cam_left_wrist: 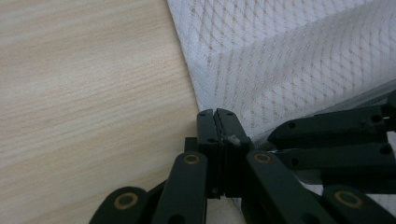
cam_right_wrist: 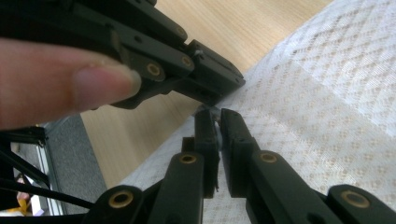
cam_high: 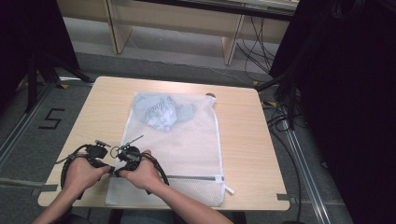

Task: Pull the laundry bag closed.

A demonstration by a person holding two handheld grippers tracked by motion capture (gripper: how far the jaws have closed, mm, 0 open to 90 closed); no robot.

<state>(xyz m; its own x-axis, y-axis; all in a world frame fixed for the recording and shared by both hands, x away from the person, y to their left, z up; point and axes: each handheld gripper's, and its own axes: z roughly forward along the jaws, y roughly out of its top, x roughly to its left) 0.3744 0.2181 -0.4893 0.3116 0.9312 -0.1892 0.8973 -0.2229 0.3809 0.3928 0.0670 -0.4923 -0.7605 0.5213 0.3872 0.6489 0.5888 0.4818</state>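
While both grippers' fingers (cam_left_wrist: 217,122) (cam_right_wrist: 215,122) pinch its near-left edge, the mesh bag (cam_high: 187,140) lies flat beyond them.

Black two-jaw tool (cam_left_wrist: 217,114), brass-ringed pivots, apparently black looping cables.

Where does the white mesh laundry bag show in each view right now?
High view: the mesh bag lies mid-table, its left edge at both grippers.
Left gripper view: upper right, its edge running down to the jaws.
Right gripper view: right half, under the jaws.
Shared landmark: the bag's left edge against the wooden table.
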